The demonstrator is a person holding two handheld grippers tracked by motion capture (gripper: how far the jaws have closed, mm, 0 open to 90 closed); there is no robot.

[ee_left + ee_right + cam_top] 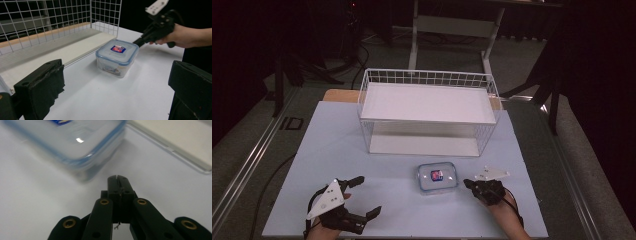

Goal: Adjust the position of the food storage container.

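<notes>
The right tongs (pixel 468 183) sat in the lower right of the high view, jaws pressed together with nothing between them, the tips pointing left toward the clear food box (pixel 437 178). Those tips lay just beside the box's right edge; whether they touched it could not be told. In the right gripper view the closed tongs (pixel 117 178) rose from the bottom centre and the box (pixel 75 145), blurred, filled the upper left, its blue-rimmed corner a little above and left of the tips. In the left gripper view the right tongs (pixel 138 42) reached in from the upper right, held by a hand (pixel 183 37), their tip close to the far corner of the box (pixel 117 57).

The left tongs (pixel 365 197) lay in the lower left of the high view, jaws spread wide and holding nothing, well apart from the box, which stood up and to the right of them. In their own view the two black pads stood far apart at the lower left and lower right, with the box in the open space beyond them, centre frame.

The box stood upright on the pale worktop (pixel 337 150), lid on, a red and blue label on top. Behind it, toward the upper centre of the high view, stood a white wire basket (pixel 427 77) holding a white board.
</notes>
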